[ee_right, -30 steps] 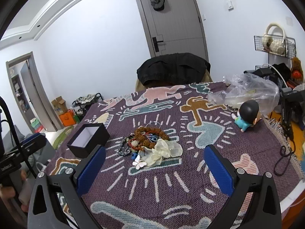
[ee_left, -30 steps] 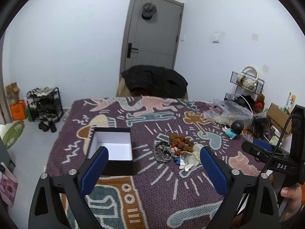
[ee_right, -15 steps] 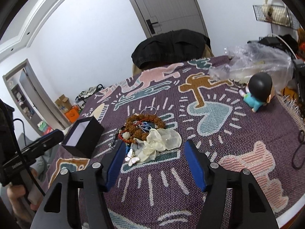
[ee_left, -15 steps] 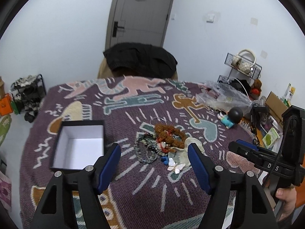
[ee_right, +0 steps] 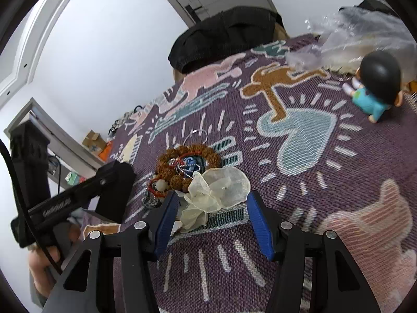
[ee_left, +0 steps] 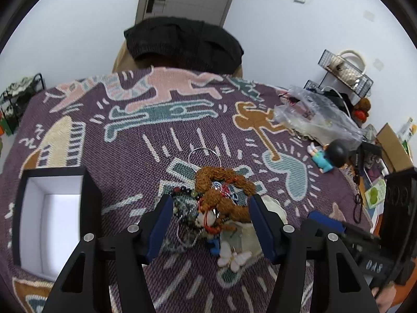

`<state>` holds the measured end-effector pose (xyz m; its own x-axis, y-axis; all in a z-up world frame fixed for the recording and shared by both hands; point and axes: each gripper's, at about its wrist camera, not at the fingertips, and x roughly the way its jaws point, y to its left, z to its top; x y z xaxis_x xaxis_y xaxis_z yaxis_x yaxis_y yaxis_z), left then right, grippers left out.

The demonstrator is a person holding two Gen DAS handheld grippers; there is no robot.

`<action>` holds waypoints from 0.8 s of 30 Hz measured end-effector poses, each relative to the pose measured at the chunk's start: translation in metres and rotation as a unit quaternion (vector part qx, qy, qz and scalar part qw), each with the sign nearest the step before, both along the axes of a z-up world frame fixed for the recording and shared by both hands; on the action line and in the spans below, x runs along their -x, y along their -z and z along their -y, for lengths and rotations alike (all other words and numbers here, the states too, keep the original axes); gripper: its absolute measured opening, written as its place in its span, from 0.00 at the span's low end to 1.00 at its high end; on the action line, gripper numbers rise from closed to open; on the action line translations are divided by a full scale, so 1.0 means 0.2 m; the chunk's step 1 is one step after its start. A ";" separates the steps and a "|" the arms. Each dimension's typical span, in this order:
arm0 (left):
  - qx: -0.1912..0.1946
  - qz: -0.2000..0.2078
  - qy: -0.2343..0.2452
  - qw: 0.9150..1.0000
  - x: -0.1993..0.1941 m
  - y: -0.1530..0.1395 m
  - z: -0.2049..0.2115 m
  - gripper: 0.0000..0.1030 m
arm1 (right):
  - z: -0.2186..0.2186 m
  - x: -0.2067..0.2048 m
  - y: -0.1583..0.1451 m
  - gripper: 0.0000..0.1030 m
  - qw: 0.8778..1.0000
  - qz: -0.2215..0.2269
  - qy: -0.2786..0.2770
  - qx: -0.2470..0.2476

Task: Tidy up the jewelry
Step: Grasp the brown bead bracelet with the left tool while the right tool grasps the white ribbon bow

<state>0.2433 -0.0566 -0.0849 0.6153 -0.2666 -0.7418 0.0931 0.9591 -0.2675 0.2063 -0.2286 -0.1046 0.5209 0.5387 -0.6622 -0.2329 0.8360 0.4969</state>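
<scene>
A purple woven cloth [ee_left: 161, 156] with pink, teal, tan and cream figures covers the whole table. At 9 o'clock in the left wrist view sits an open black box [ee_left: 56, 221] with a bare white inside; its near corner is cut off by the left gripper's frame. The jewelry pile [ee_left: 216, 203] lies near the middle of the cloth, right of the box and apart from it. Its largest piece is a ring of knobbly brown beads [ee_right: 189, 164], with a thin silver hoop [ee_left: 204, 154] at its 12 o'clock edge. A crumpled sheer cream flower [ee_right: 219, 193] lies against the ring at 5 o'clock in the right wrist view. Smaller pieces are a red cord with a pale bead [ee_right: 159, 186], a string of dark beads [ee_left: 182, 191], a blue charm on a ball chain [ee_right: 190, 163] and a white butterfly piece [ee_left: 233, 257].

The left gripper [ee_left: 211, 225] stands about half open, its jaws just closing in, bracketing the pile without pressing on it. The right gripper [ee_right: 212, 221] is likewise half open and just closing, with the cream flower between its jaws but not pinched. The tangled chains at the pile's left edge are too knotted to separate.
</scene>
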 end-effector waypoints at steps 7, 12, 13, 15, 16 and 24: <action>0.020 -0.034 -0.011 0.999 -0.15 0.11 -0.01 0.54 | -0.07 -0.07 0.07 0.55 1.000 -0.020 -0.012 0.000; 0.058 -0.056 -0.027 0.996 -0.23 0.17 -0.05 0.38 | -0.12 -0.12 0.12 0.55 0.999 -0.033 -0.016 0.006; 0.061 -0.057 -0.027 0.996 -0.24 0.17 -0.05 0.35 | -0.12 -0.12 0.13 0.55 0.999 -0.035 -0.016 0.006; 0.068 -0.064 -0.021 0.995 -0.25 0.18 -0.05 0.23 | -0.13 -0.12 0.14 0.41 0.999 -0.036 -0.017 0.008; 0.067 -0.065 -0.020 0.995 -0.25 0.18 -0.05 0.23 | -0.13 -0.13 0.15 0.27 0.999 -0.038 -0.019 0.008; 0.050 -0.030 -0.019 0.998 -0.20 0.05 -0.05 0.20 | -0.09 -0.09 0.11 0.04 1.000 -0.023 -0.013 -0.010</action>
<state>0.2830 -0.0466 -0.0951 0.5818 -0.3193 -0.7481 0.0390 0.9296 -0.3665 0.2248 -0.2106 -0.1275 0.4762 0.5651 -0.6737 -0.2309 0.8196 0.5243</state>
